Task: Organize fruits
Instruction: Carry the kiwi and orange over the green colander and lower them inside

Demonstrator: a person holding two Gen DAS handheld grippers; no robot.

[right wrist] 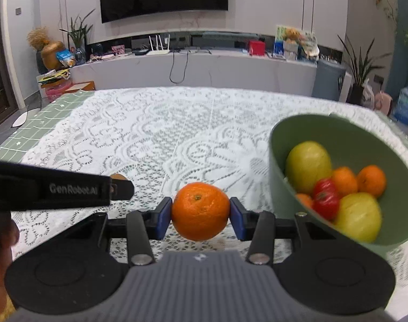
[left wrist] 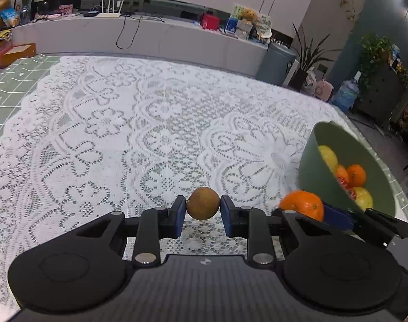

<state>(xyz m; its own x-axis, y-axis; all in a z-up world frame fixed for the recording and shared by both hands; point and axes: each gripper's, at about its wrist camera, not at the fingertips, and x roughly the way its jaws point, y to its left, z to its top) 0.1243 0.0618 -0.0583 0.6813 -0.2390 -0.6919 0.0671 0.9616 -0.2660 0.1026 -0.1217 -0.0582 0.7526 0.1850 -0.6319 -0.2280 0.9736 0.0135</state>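
My left gripper is shut on a small brown round fruit and holds it above the lace tablecloth. My right gripper is shut on an orange, also lifted off the table; the orange also shows in the left wrist view. A green bowl stands just right of the right gripper, holding yellow-green fruits, oranges and red fruits. The bowl also shows at the right of the left wrist view. The left gripper's body lies left of the orange.
A white lace tablecloth covers most of the table, over a green grid cloth at the far left. Beyond the table's far edge are a long white TV bench, potted plants and a water bottle.
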